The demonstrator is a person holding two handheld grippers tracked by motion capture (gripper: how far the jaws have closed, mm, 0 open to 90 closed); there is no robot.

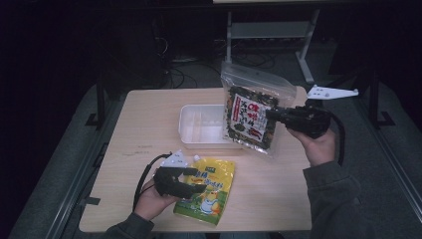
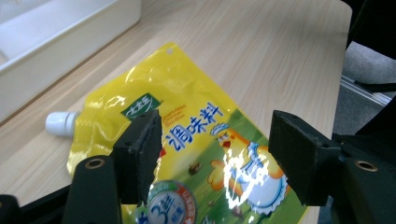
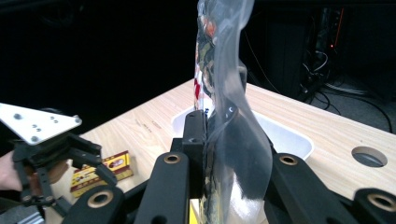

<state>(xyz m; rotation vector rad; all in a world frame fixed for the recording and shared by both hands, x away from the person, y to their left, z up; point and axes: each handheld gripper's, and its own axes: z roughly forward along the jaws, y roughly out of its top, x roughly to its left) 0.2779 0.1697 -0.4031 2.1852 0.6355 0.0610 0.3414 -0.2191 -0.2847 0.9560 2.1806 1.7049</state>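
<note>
A clear zip bag of dark snack mix (image 1: 249, 117) hangs upright over the right end of the white tray (image 1: 186, 127). My right gripper (image 1: 271, 113) is shut on the bag's right edge. In the right gripper view the bag (image 3: 224, 56) rises between the closed jaws of the right gripper (image 3: 219, 135). A yellow spouted pouch (image 1: 211, 191) with a chicken picture lies flat on the table front. My left gripper (image 1: 196, 180) hovers over its left side, open. In the left gripper view the pouch (image 2: 196, 93) lies under the spread jaws of the left gripper (image 2: 217, 140), its white cap (image 2: 60, 123) to the left.
The white tray (image 2: 56, 51) holds nothing that I can see and sits mid-table behind the pouch. A round hole (image 3: 369, 156) is cut in the wooden tabletop near its corner. Dark floor, cables and a white frame (image 1: 268, 30) lie beyond the far edge.
</note>
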